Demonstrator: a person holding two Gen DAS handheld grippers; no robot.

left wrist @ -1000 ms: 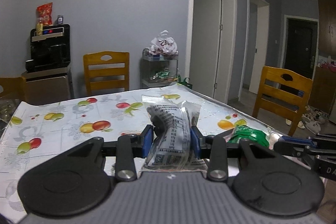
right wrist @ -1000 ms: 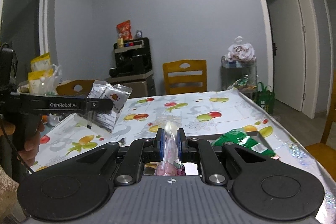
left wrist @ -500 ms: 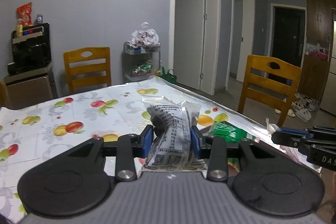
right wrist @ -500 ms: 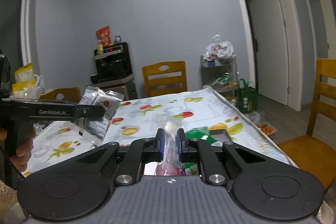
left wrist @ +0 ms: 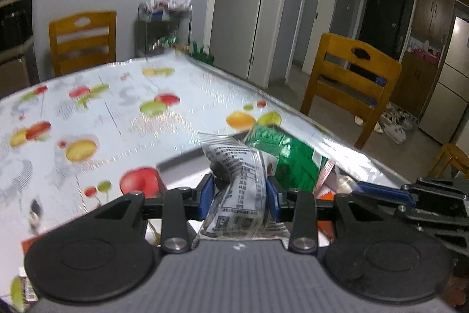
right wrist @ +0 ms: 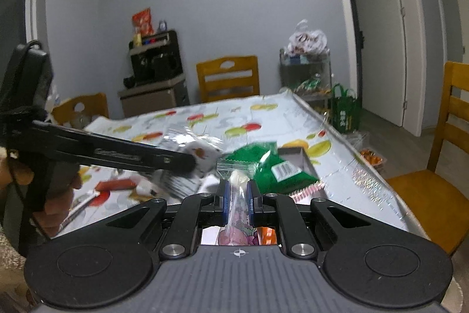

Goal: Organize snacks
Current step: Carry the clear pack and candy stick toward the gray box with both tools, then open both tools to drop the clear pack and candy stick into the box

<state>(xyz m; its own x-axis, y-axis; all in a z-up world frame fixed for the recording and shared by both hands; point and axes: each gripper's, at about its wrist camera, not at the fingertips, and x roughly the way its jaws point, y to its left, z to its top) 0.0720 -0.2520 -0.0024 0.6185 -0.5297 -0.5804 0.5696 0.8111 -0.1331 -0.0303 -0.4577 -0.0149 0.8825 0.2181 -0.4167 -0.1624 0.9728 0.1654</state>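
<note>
My left gripper [left wrist: 239, 192] is shut on a clear printed snack packet [left wrist: 240, 181] and holds it just over a grey box [left wrist: 181, 166] near the table's right edge. A green snack bag [left wrist: 281, 148] lies in that box. My right gripper [right wrist: 236, 192] is shut on a clear thin candy packet [right wrist: 236, 181] above the same box [right wrist: 304, 163], beside the green bag [right wrist: 263, 163]. The left gripper [right wrist: 187, 163] and its packet [right wrist: 190, 154] show in the right wrist view, low over the table.
The table has a fruit-print cloth [left wrist: 102, 119]. Loose snacks lie on it at the left, among them a red stick [right wrist: 114, 184]. Wooden chairs stand at the far side [left wrist: 82, 40] and the right side [left wrist: 348, 84]. A shelf cart with bags [right wrist: 307, 72] stands against the wall.
Both grippers have moved right and dipped down toward the grey box with their packets still held. The left gripper has come lower, close beside the right one.
</note>
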